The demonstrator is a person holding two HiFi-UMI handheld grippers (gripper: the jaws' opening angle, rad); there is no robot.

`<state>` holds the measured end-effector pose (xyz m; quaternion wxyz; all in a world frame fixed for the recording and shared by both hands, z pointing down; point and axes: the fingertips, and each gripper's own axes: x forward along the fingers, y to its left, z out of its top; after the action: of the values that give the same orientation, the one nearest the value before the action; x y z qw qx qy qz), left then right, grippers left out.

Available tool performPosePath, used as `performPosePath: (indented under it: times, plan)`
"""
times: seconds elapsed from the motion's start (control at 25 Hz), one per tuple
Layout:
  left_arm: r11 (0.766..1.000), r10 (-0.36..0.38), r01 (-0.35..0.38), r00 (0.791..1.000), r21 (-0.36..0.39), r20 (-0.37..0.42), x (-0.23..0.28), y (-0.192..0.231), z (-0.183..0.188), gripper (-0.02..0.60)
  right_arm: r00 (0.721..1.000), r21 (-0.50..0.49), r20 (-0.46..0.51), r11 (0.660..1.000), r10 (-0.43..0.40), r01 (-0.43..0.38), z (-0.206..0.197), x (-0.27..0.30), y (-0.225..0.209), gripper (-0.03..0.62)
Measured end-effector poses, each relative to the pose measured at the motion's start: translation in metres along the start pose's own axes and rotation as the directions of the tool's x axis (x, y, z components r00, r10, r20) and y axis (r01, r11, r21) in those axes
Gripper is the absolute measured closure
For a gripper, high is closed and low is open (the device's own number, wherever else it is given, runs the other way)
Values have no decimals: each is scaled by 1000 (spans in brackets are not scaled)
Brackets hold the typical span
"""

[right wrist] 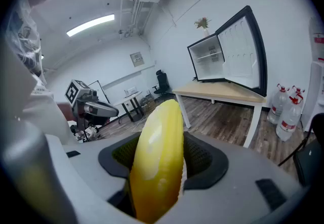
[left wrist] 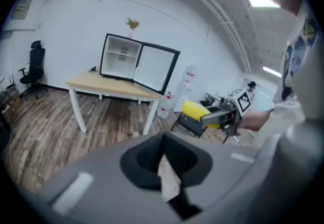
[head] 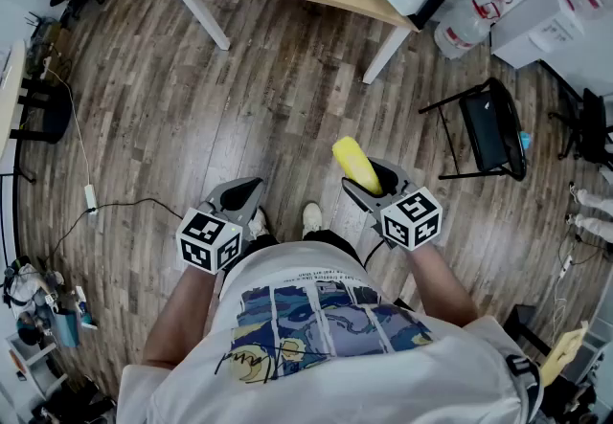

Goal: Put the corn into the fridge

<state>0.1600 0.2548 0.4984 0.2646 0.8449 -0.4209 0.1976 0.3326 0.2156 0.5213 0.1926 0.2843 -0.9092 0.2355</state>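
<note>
Corn (right wrist: pixel 157 162): yellow cob clamped between the jaws of the right gripper (head: pixel 375 185), so it is held in the air, well short of the fridge (right wrist: pixel 207 58) and lower than it. Long axis runs along the jaws, and the free end sticks out past the fingertips towards the fridge side of the room. In the right gripper view the cob tip sits left of and below the fridge's open cavity, so the cob points roughly at it but a little off to the left. Fridge stands on the light wooden table (right wrist: pixel 223 91), shelves showing. Its door (right wrist: pixel 243 51) is swung wide to the right of the cavity, leaving the front clear. Right gripper is the loaded one and needs no hand-over. Left gripper (head: pixel 238 197): jaws together, nothing between them, held level with the right one and likewise well away from the fridge. Judgement: the gap to the fridge is a walking distance, not a reach. The coming move calls for closing in, lifting the cob to shelf height and steering it right into the cavity, nose first, clear of the door edge.
</note>
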Motion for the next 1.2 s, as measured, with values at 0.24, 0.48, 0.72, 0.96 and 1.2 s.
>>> performPosePath:
  times: [0.24, 0.48, 0.72, 0.96, 1.2]
  plan:
    - [1000, 12, -12, 999, 8, 41, -11, -17, 18, 572, 1000, -2, -16, 1000, 20, -20, 0, -7, 5, 336]
    - [996, 25, -17, 995, -84, 97, -18, 9, 20, 572, 999, -31, -34, 999, 18, -19, 16, 18, 1, 338]
    - [998, -14, 23, 990, -67, 143, -5, 63, 44, 572, 998, -58, -41, 997, -45, 42, 53, 59, -12, 339]
    - [995, -85, 93, 981, -40, 173, 0, 138, 89, 572, 991, -21, -15, 991, -130, 130, 109, 113, -18, 339]
    - [992, -119, 110, 979, 64, 166, -11, 206, 121, 572, 979, -4, -3, 979, -203, 203, 164, 171, -31, 339]
